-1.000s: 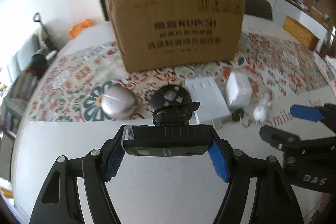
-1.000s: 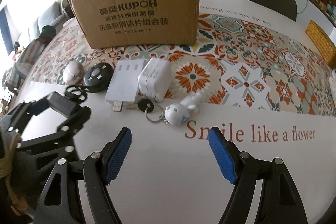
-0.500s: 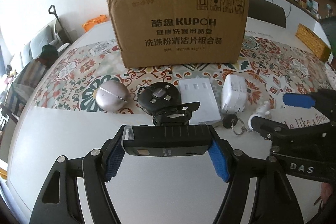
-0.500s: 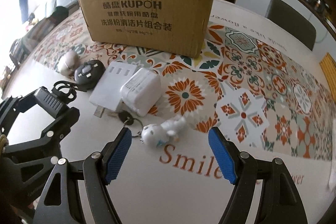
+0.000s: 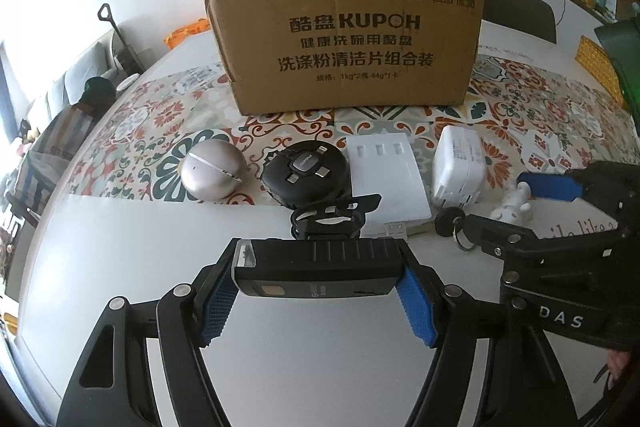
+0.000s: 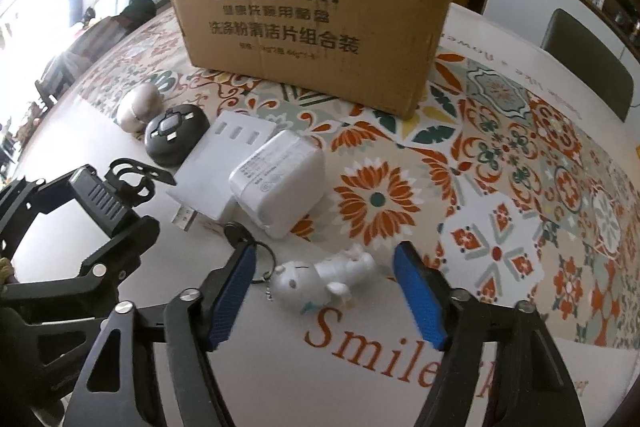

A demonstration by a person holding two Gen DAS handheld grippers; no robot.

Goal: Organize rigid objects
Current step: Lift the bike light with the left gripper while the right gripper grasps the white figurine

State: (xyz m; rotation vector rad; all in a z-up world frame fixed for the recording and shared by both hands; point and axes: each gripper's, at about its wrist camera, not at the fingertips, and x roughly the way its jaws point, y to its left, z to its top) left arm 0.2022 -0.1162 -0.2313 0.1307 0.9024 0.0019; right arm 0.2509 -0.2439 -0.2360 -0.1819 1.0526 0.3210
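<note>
Grippers tilt down: left gripper (image 5: 316, 291) pinches black device (image 5: 316, 273) (right gripper (image 6: 326, 291) closing around figurine (image 6: 320, 277)).

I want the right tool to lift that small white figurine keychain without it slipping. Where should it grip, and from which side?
Grip the figurine across its round head, the widest part, coming from above. It lies on its side on the table between the right tool's closing jaws, which don't touch it yet. The ring and key trail to the left, so keep the left pad clear of them.

brown cardboard box (image 5: 344, 35) | floral orange-green table runner (image 6: 500, 163) | white figurine (image 6: 320, 279) | blue fingers (image 6: 418, 299)
</note>
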